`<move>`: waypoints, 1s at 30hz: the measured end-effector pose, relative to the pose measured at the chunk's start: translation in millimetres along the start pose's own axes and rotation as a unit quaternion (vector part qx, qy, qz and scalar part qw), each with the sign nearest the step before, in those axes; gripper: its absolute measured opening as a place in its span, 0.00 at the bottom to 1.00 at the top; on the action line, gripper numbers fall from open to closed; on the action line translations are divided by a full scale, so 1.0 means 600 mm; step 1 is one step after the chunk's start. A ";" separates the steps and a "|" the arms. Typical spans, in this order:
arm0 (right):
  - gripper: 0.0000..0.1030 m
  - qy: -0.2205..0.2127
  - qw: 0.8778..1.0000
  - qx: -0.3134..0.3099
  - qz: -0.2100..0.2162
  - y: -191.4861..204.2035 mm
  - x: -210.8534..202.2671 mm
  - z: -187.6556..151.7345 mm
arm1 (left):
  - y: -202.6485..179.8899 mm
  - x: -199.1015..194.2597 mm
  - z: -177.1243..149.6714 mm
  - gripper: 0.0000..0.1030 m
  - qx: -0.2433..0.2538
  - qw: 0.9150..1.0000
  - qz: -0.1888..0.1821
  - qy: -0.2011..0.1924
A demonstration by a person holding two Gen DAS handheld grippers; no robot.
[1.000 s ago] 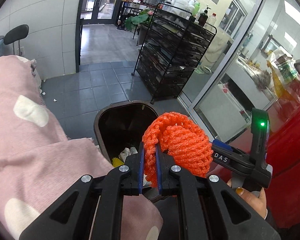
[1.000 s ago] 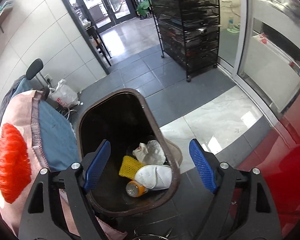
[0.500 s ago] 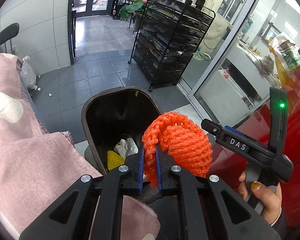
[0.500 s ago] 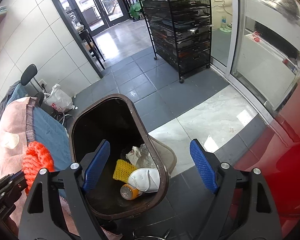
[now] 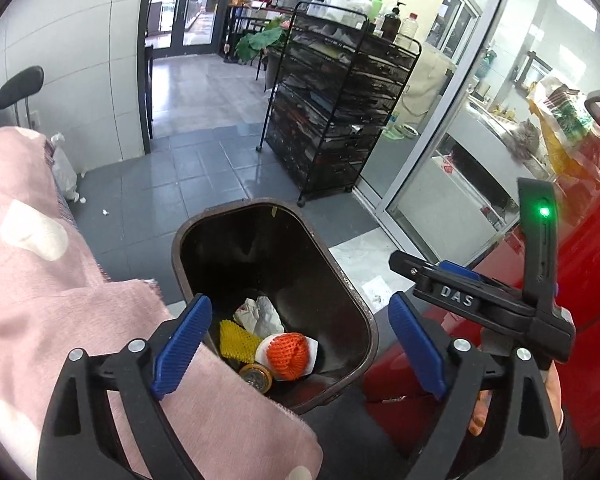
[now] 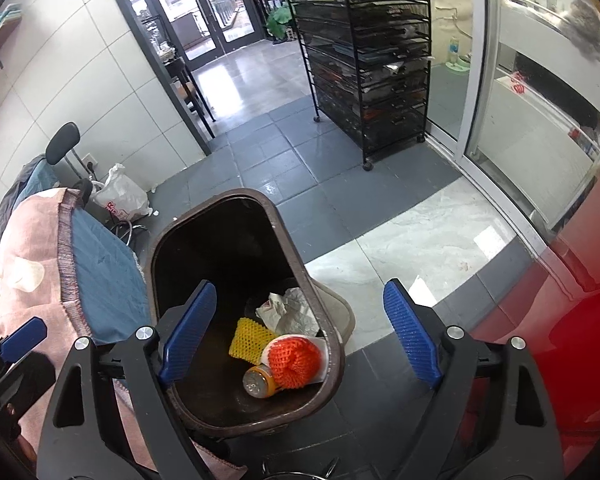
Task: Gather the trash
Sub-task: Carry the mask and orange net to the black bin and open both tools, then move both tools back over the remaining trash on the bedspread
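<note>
item: orange foam net, released as your left gripper just sprang its jaws apart, now lying in the brown bin at its near edge on a white mask, your right gripper apart and empty; this piece counts as collected.

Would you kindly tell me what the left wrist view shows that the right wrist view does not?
Only the left wrist view shows bottles atop the black wire rack, the green light on the right gripper's body, and the hand holding it. Only the right wrist view shows the blue cloth under the pink blanket. Both show the brown trash bin holding the orange foam net, yellow foam net and crumpled paper.
</note>
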State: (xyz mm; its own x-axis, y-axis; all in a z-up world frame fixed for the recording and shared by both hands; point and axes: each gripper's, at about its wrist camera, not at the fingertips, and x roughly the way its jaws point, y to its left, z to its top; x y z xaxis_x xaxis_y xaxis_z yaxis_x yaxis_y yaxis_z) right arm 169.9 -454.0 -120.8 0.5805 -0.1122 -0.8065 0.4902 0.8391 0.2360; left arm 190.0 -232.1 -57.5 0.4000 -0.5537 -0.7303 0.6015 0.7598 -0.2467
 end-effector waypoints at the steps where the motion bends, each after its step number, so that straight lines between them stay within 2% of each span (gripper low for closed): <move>1: 0.83 -0.002 1.000 -0.002 0.004 0.004 -0.003 0.001 | 0.001 -0.005 0.000 0.89 0.000 1.000 0.001 -0.005; 7: 0.83 -0.014 0.999 -0.022 0.035 0.047 -0.024 0.002 | 0.016 -0.059 -0.012 0.94 -0.011 0.999 0.018 -0.044; 16: 0.85 -0.019 0.992 -0.089 0.087 0.146 -0.055 -0.010 | 0.060 -0.149 -0.038 0.94 -0.035 0.993 0.064 -0.092; 24: 0.89 -0.016 0.980 -0.145 0.132 0.238 -0.077 -0.032 | 0.113 -0.210 -0.067 0.94 -0.075 0.983 0.114 -0.124; 30: 0.89 -0.011 0.968 -0.191 0.160 0.309 -0.091 -0.050 | 0.168 -0.251 -0.100 0.94 -0.110 0.972 0.157 -0.138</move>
State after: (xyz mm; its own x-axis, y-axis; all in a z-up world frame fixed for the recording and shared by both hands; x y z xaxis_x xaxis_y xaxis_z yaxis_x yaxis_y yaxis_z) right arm 209.5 -276.2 -49.3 0.6789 0.1790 -0.7121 0.0087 0.9678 0.2515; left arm 148.8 -51.7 -10.3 0.7281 -0.3299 -0.6009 0.2693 0.9438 -0.1919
